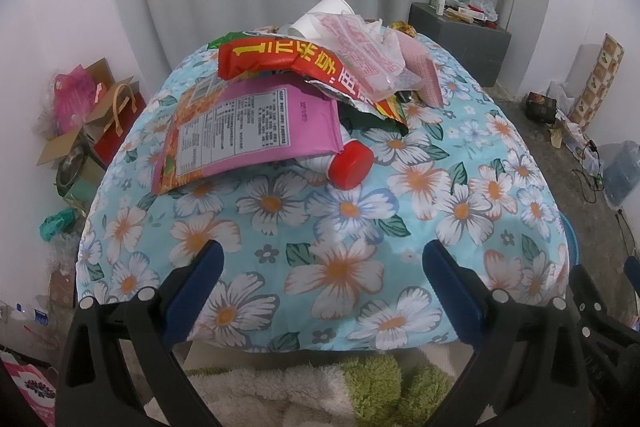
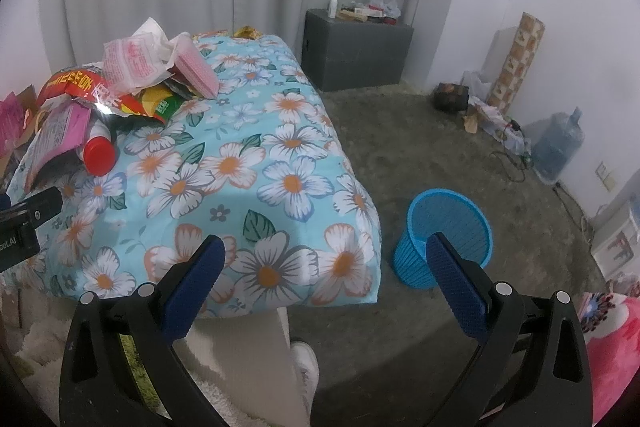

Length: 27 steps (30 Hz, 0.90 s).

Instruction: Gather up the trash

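Observation:
A heap of trash lies on the far part of a floral blue quilt (image 1: 344, 219): a pink snack bag (image 1: 256, 131), a red wrapper with yellow print (image 1: 280, 61), a white bottle with a red cap (image 1: 352, 163), a clear pink-printed plastic bag (image 1: 360, 51) and a white paper cup (image 1: 332, 7). My left gripper (image 1: 322, 259) hovers open over the near quilt, short of the heap. My right gripper (image 2: 326, 255) is open at the quilt's (image 2: 240, 163) right corner, with a blue mesh bin (image 2: 444, 235) on the floor beside it. The heap (image 2: 120, 87) shows at left there.
A grey box (image 2: 356, 51) with clutter stands by the curtain. Along the right wall are a patterned roll (image 2: 516, 63), a water jug (image 2: 560, 143) and cables. Bags and cardboard (image 1: 92, 119) pile up left of the quilt. A person's shoe (image 2: 306, 367) shows below.

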Available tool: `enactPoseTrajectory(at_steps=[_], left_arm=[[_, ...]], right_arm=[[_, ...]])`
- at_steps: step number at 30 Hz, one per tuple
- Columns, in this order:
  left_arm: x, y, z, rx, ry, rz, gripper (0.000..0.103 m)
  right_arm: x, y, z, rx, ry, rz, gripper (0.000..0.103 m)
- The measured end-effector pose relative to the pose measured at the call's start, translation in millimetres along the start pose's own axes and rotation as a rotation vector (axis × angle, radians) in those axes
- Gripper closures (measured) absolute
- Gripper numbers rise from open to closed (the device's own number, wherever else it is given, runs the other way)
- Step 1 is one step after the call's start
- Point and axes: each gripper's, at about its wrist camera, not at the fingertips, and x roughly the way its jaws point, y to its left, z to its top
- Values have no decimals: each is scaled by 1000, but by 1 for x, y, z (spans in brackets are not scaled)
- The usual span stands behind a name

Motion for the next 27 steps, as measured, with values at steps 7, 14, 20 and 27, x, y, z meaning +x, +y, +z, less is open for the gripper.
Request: enactPoseTrajectory(at_steps=[7,14,20,27], left_arm=[[4,16,14,-5,-38,26,5],[-3,44,43,5,-89,-1,5],[-14,56,82,93,-168,-174,5],[-12,64,136,82,-190,-355,5]], right_arm=[[7,2,2,15,31,15,7],[11,6,20,70,26,122,7],[10,12,48,55,-66,143,7],[33,0,89,41,-121,254,7]])
